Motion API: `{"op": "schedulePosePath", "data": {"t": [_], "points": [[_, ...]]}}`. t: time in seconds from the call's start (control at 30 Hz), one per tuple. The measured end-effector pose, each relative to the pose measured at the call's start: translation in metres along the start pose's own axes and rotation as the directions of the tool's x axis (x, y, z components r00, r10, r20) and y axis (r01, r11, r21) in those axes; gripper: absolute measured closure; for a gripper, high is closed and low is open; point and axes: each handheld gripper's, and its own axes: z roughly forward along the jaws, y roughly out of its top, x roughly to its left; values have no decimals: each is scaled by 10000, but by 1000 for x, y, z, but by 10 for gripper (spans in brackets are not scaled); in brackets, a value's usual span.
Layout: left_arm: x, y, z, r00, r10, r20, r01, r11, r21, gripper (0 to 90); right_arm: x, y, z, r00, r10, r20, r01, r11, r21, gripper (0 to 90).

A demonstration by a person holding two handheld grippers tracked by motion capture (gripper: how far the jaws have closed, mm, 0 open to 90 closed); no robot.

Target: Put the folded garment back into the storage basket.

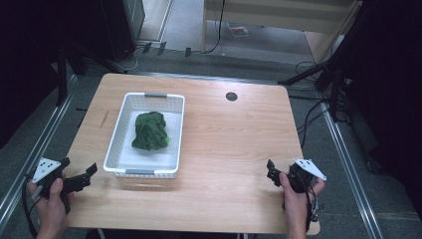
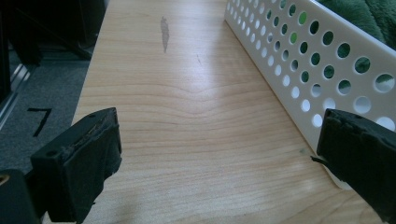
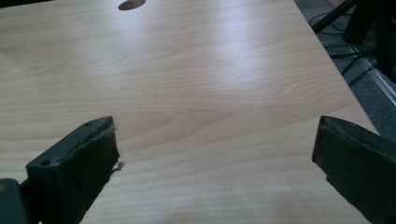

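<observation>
A white perforated basket (image 1: 128,111) stands on the left half of the wooden table (image 1: 234,139). A crumpled dark green cloth (image 1: 150,130) lies inside it. My left gripper (image 1: 84,175) hovers by the table's front left corner, just left of the basket's near end, open with nothing between its jaws. In the left gripper view the basket's holed side wall (image 2: 299,60) runs along the right, with green cloth (image 2: 369,16) above the rim. My right gripper (image 1: 271,172) is open over the front right of the table, far from the basket, holding nothing.
A round dark cable hole (image 1: 231,96) sits near the table's back edge, also seen as the hole (image 3: 131,5) in the right gripper view. A dark scuff (image 2: 164,31) marks the wood left of the basket. Cables and stand legs (image 1: 318,79) lie on the floor to the right.
</observation>
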Motion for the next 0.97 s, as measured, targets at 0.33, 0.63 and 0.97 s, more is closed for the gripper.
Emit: {"op": "schedulePosePath", "data": {"t": [0.33, 0.63, 0.97], "points": [[1, 0, 0, 10000, -36, 40, 36, 10000, -6, 7, -25, -14, -15, 9997, 233, 0, -233, 9997, 4, 7], [1, 0, 0, 10000, -78, 39, 78, 10000, 4, 7, -50, -27, -32, 9960, 884, 103, -882, 9959, -197, 42], [2, 0, 0, 9998, -169, 105, 169, 9998, 50, 8, -54, -29, -35, 9922, 1201, 330, -1203, 9927, 42, 132]]}}
